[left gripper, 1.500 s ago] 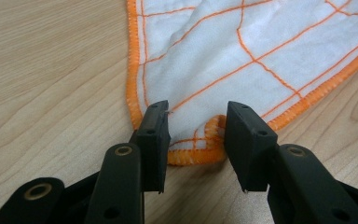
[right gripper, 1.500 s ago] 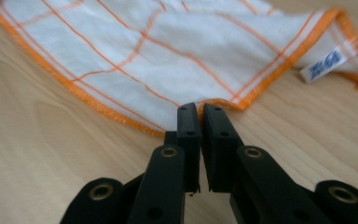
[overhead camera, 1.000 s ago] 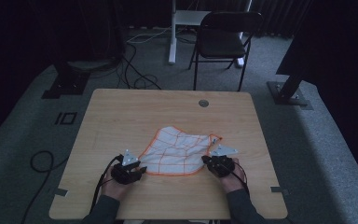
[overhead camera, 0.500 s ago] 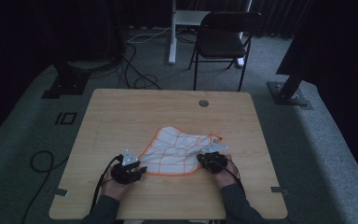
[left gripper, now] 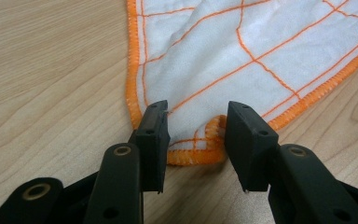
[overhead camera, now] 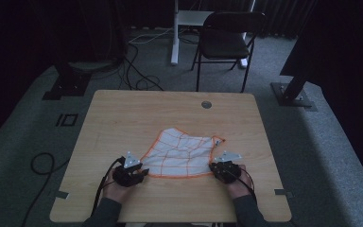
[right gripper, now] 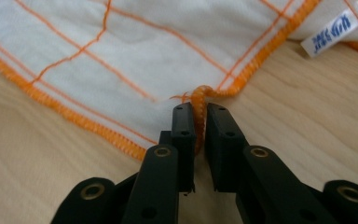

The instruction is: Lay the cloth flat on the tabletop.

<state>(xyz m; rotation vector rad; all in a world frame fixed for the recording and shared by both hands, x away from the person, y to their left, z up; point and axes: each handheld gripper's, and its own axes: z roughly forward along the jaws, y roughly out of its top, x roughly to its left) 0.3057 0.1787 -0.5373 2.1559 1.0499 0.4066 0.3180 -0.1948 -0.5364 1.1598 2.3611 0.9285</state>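
Observation:
A white cloth [overhead camera: 179, 156] with orange grid lines and an orange hem lies spread on the wooden table [overhead camera: 146, 113]. My left gripper [overhead camera: 144, 171] rests at its near left corner. In the left gripper view that gripper [left gripper: 196, 126] stands open, its jaws astride the folded corner of the cloth [left gripper: 242, 46] without pressing it. My right gripper [overhead camera: 213, 168] is at the near right corner. Its jaws [right gripper: 199, 116] have just been opening a little, but a ridge of the cloth's [right gripper: 121, 51] orange hem is still pinched between them.
A white label [right gripper: 331, 32] with blue print sticks out of the cloth's edge near my right gripper. A round grommet [overhead camera: 206, 104] sits at the table's far side. A dark folding chair [overhead camera: 227, 42] and cables stand on the floor beyond.
My right hand has shifted slightly toward the near table edge and lower, with the cloth corner in it. The left hand has not moved.

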